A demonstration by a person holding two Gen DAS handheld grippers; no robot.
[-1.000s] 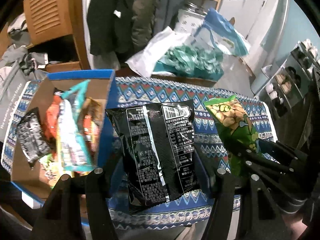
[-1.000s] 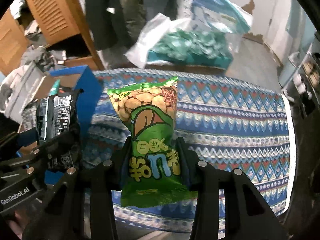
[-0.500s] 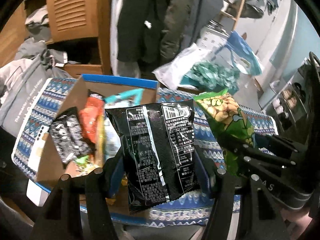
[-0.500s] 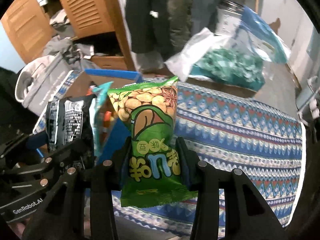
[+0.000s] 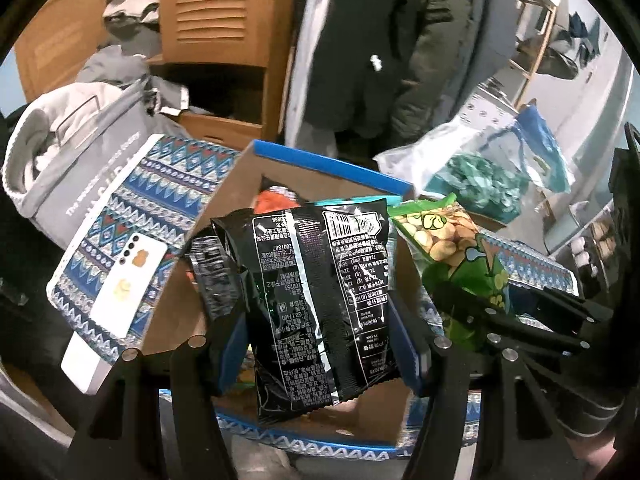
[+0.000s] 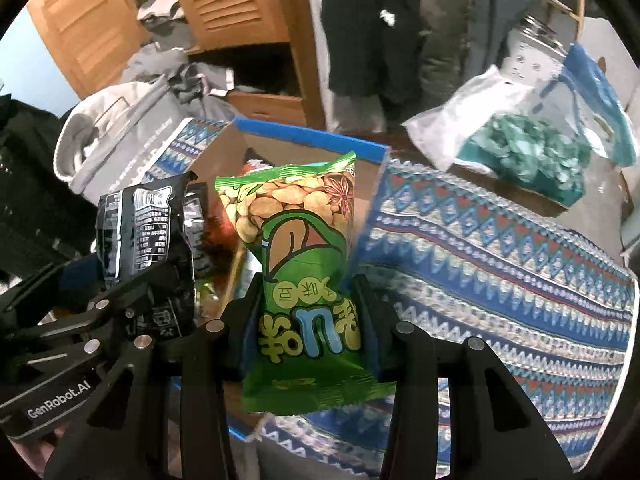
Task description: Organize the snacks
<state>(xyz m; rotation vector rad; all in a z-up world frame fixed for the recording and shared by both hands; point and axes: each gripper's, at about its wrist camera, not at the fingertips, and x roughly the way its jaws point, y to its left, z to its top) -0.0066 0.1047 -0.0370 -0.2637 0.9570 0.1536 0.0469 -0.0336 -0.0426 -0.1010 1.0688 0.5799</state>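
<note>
Left wrist view has the left gripper point(image 5: 320, 344) clamped on a black snack packet point(image 5: 320, 300), jaws pressed to its two side edges, packet standing upright with its long axis running up and away from the jaws; straight beyond and below it sits the open cardboard box point(image 5: 332, 162) with the blue rim, other snack bags already inside; so the black packet hangs over the box's near half, and I'd judge a lowering and release is what comes next. Right wrist view: the right gripper point(image 6: 306, 324) is clamped on a green peanut packet point(image 6: 296, 264), also upright, long axis along the jaws' line; behind it the box's right wall point(image 6: 362, 216) stands at the packet's right edge, with the patterned cloth point(image 6: 500, 264) of the surface spreading off to the right; this packet seems to ride over the box's right side. Left gripper looks the deeper over the opening; a white phone point(image 5: 124, 280) lies on the cloth left of the box, well clear.
</note>
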